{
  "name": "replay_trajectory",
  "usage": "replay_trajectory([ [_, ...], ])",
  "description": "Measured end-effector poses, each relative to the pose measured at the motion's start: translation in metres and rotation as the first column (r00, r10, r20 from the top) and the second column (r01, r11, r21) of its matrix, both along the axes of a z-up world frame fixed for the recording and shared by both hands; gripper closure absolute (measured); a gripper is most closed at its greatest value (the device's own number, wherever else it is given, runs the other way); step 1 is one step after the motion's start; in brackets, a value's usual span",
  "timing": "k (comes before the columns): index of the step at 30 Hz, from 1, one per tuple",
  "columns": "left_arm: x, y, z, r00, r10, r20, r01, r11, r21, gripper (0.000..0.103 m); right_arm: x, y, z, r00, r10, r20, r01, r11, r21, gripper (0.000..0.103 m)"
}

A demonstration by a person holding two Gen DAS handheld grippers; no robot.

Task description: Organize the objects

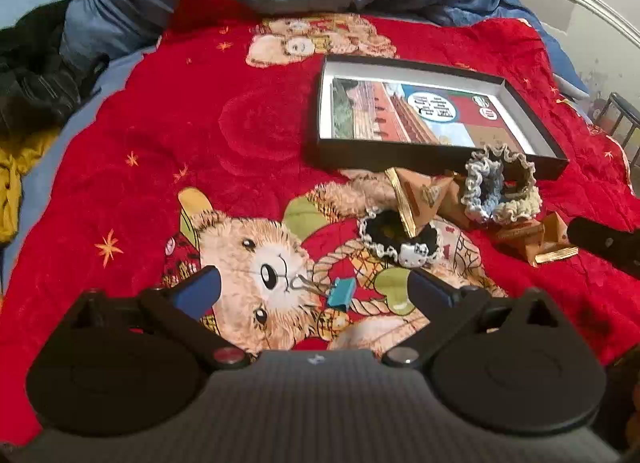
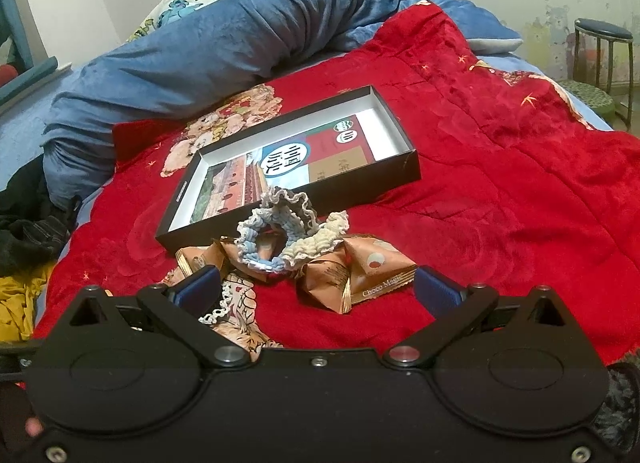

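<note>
Two grippers above a red teddy-bear blanket (image 1: 160, 135). Left gripper (image 1: 314, 289) spread wide, empty, over a teal binder clip (image 1: 341, 293). Right gripper (image 2: 316, 289) likewise released, facing snack packets (image 2: 360, 269) and ruffled scrunchies (image 2: 280, 231) just before an open black box (image 2: 400, 171).

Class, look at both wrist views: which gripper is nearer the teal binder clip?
Left. The left gripper is open around the teal binder clip; the right gripper faces the snack packets instead.

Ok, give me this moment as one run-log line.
left gripper: open, over teal binder clip | right gripper: open, before snack packet | black box: no loose items | blue-cream scrunchie: outside
</note>
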State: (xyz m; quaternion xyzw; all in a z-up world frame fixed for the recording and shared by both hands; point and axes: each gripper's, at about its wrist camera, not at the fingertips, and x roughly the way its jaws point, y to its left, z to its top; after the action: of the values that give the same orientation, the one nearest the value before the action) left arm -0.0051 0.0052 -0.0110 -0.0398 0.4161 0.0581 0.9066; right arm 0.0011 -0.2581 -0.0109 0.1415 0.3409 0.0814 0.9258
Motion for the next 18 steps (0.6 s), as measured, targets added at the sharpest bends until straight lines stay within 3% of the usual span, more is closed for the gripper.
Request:
replay_trajectory([
  [6, 0.002, 0.001, -0.001, 1.0, 0.003, -0.005, -0.003, 1.0, -0.022, 0.0, 0.005, -0.004, -0.003, 0.999, -0.017, -0.036, 0.018, 1.0, 0.016, 0.0],
  [15, 0.002, 0.0, -0.005, 0.999, 0.008, -0.035, -0.007, 1.0, 0.017, 0.002, 0.013, 0.006, -0.008, 0.994, 0.003, -0.107, -0.008, 0.999, -0.047, 0.002],
  [18, 0.003, 0.003, -0.003, 1.0, 0.009, -0.02, -0.01, 1.0, -0.024, 0.002, 0.013, 0.005, -0.009, 0.994, -0.033, -0.108, 0.025, 0.997, -0.067, 0.003],
])
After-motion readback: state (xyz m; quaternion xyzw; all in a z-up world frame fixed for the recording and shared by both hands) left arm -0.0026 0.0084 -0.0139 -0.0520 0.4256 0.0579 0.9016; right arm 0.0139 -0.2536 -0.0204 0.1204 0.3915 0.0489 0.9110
